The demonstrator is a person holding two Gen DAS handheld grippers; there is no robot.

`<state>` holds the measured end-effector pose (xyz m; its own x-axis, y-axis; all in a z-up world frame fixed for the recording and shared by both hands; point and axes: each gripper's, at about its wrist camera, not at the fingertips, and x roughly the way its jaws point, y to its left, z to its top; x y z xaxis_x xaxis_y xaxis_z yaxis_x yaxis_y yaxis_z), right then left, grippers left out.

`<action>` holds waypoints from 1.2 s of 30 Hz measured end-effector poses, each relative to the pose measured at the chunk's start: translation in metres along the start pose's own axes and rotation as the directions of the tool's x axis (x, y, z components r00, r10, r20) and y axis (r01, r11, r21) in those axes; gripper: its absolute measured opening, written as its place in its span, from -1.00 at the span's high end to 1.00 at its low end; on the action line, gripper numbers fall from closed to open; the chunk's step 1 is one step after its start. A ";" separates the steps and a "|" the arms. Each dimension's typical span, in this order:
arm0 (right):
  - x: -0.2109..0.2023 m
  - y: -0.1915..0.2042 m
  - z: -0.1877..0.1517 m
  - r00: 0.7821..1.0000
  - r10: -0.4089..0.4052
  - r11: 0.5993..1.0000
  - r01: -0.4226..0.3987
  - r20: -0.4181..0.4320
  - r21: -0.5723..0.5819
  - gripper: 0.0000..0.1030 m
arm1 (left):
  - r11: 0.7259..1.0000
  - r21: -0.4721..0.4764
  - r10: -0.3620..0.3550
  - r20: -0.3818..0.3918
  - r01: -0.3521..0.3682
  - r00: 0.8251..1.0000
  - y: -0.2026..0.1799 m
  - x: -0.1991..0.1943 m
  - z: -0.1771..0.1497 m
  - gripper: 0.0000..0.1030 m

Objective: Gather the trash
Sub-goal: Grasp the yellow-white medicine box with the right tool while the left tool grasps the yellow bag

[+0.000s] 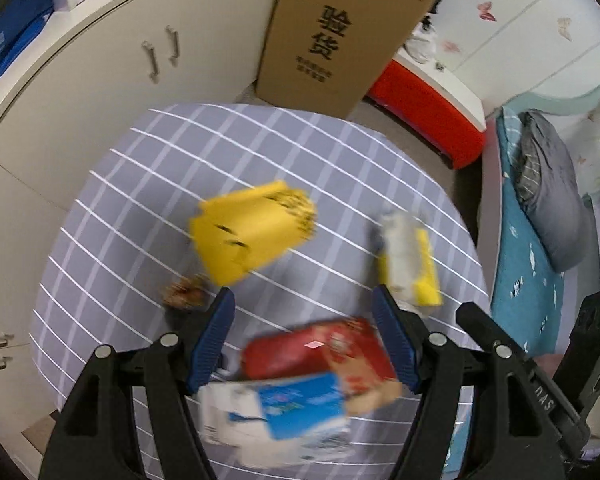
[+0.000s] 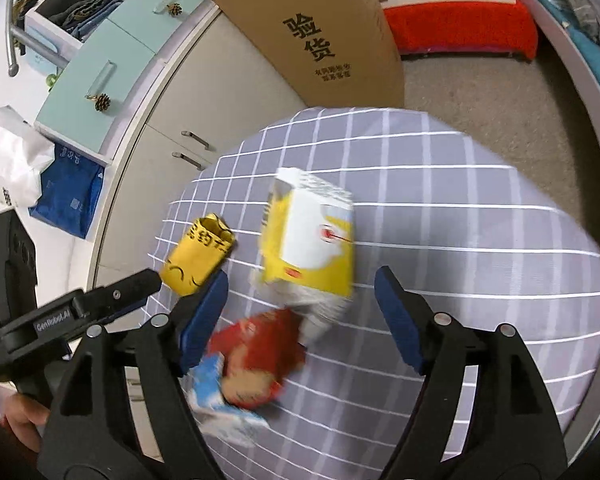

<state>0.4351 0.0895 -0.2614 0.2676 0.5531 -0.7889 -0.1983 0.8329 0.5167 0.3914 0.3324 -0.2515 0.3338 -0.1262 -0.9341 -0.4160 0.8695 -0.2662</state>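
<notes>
Left wrist view looks steeply down on a round worktop [image 1: 148,184] under a grey checked cloth, where the trash lies scattered. A crumpled yellow bag [image 1: 252,232] sits near the middle, a small brown scrap [image 1: 184,292] just beside its lower left corner, a yellow and white carton [image 1: 410,260] toward the right edge, and a red packet [image 1: 320,350] overlapped by a blue and white wrapper [image 1: 296,412] nearest the camera. The left hand-held gripper [image 1: 302,300] is released, its blue pads spread wide over the red packet with nothing pinched between them.

From the right wrist view the same heap shows: the yellow and white carton [image 2: 312,244] lies ahead of the right hand-held gripper [image 2: 300,280], which is also released and empty, while the red packet [image 2: 260,344] and the blue and white wrapper [image 2: 212,384] rest low between its arms. The yellow bag [image 2: 200,260] lies just beside the left pad.

Everything is blurred, so both hands seem to be on the approach; nothing appears collected yet. No bin or trash bag can be made out in either view.

The next move likely calls for each hand to settle on one piece, the left on the red packet, the right on the carton, then lower until the pads straddle it and close firmly. The light wrappers may slide on the cloth, so a square, steady descent would help.
</notes>
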 end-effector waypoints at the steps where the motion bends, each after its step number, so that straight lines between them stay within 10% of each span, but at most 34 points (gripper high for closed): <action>1: 0.006 0.004 0.001 1.000 -0.002 1.000 0.002 -0.005 0.005 -0.47 | 1.000 -0.005 0.001 -0.003 -0.001 1.000 0.009 0.001 0.004 -0.34; 17: 0.059 0.001 0.011 0.994 -0.044 0.996 0.051 -0.105 0.068 -0.25 | 0.993 0.122 0.015 -0.097 -0.003 0.995 0.035 0.048 0.037 -0.38; 32: 0.070 -0.002 0.016 0.991 -0.058 0.994 0.069 -0.121 0.084 -0.25 | 0.912 0.391 0.139 -0.015 -0.123 0.990 -0.001 0.065 0.042 -0.43; 36: 0.068 -0.003 0.018 0.992 -0.052 0.996 0.060 -0.113 0.065 -0.08 | 0.903 0.419 0.132 -0.049 -0.100 0.990 -0.011 0.071 0.034 0.07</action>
<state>0.4706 0.1255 -0.3107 0.1697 0.5035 -0.8472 -0.1203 0.8638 0.4893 0.4488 0.3306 -0.3072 0.2345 -0.0334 -0.9715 -0.0546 0.9974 -0.0475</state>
